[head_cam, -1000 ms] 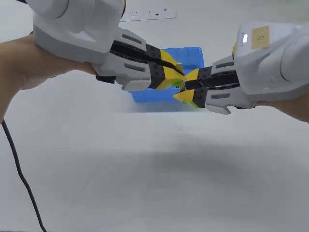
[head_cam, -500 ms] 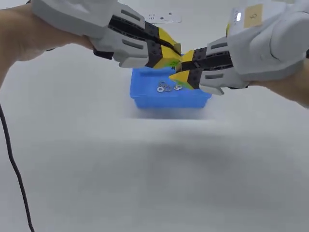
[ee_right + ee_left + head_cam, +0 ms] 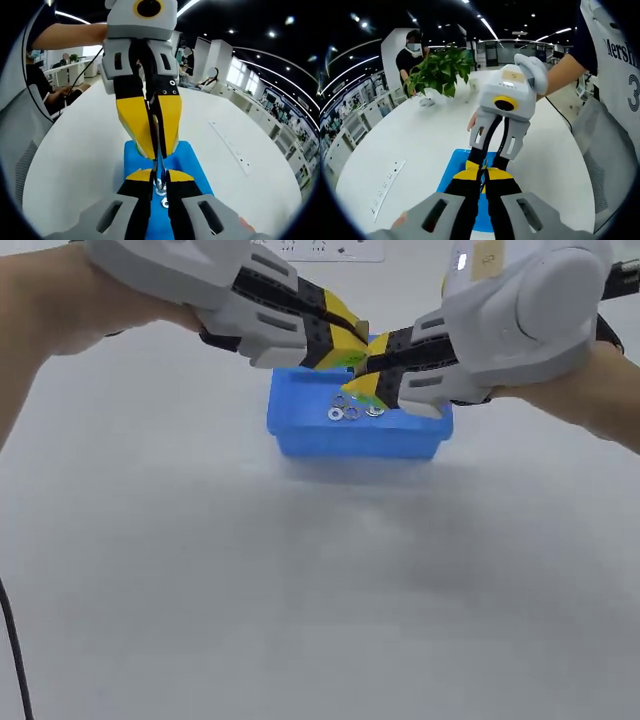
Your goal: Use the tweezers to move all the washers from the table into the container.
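Across most of the head view spreads the bare white table (image 3: 300, 590), with the blue container (image 3: 350, 445) at upper centre and several washers (image 3: 350, 412) lying inside it. Over it the left gripper (image 3: 352, 340), from the upper left, and the right gripper (image 3: 368, 390), from the upper right, meet tip to tip. The right gripper view shows both pairs of jaws pressed onto the thin metal tweezers (image 3: 156, 145), whose tip reaches down near the washers. A long white strip (image 3: 320, 250) lies at the top edge. At upper left of the left gripper view a potted plant (image 3: 440, 70) stands in an open office under ceiling light lines.
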`<state>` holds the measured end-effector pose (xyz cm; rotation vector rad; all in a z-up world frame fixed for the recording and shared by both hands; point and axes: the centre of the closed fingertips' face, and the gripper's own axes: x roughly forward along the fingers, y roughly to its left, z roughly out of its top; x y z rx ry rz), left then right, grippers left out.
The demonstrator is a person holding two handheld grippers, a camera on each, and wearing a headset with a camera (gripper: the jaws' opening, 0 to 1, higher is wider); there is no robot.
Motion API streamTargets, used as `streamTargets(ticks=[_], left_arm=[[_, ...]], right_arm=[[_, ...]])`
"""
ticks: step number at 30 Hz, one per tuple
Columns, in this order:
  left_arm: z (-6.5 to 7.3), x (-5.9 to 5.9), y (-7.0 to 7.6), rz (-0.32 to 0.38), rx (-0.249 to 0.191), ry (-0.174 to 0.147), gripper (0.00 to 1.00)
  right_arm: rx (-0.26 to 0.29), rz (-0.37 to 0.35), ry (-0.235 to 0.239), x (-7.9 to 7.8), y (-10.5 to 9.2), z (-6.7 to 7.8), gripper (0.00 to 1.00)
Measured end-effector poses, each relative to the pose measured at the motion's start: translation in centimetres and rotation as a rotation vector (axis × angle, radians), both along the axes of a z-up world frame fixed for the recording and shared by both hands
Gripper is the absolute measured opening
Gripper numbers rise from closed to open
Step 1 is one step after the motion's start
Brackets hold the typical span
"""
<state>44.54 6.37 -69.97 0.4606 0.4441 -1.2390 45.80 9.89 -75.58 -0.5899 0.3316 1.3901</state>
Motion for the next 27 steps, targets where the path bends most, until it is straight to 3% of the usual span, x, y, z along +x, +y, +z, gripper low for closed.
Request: streamTargets(ticks=[4, 8, 19, 27], left_arm=[[-1.3, 0.1, 0.2, 0.011, -0.007, 0.028, 0.07], [-1.8, 0.3, 0.3, 0.015, -0.008, 0.036, 0.07], [-2.0, 0.8, 0.1, 0.026, -0.026, 0.048, 0.07], [-1.9, 0.3, 0.1, 0.026, -0.013, 0.043, 0.07]], right_arm=[[-0.022, 0.011, 0.017, -0.1, 0.1, -1.3, 0.11], [-0.027, 0.013, 0.024, 0.0, 0.2, -1.7, 0.11], [-0.024, -0.001, 0.044, 0.4, 0.0, -2.1, 0.11], [-0.029, 0.003, 0.033, 0.2, 0.0, -1.9, 0.12]])
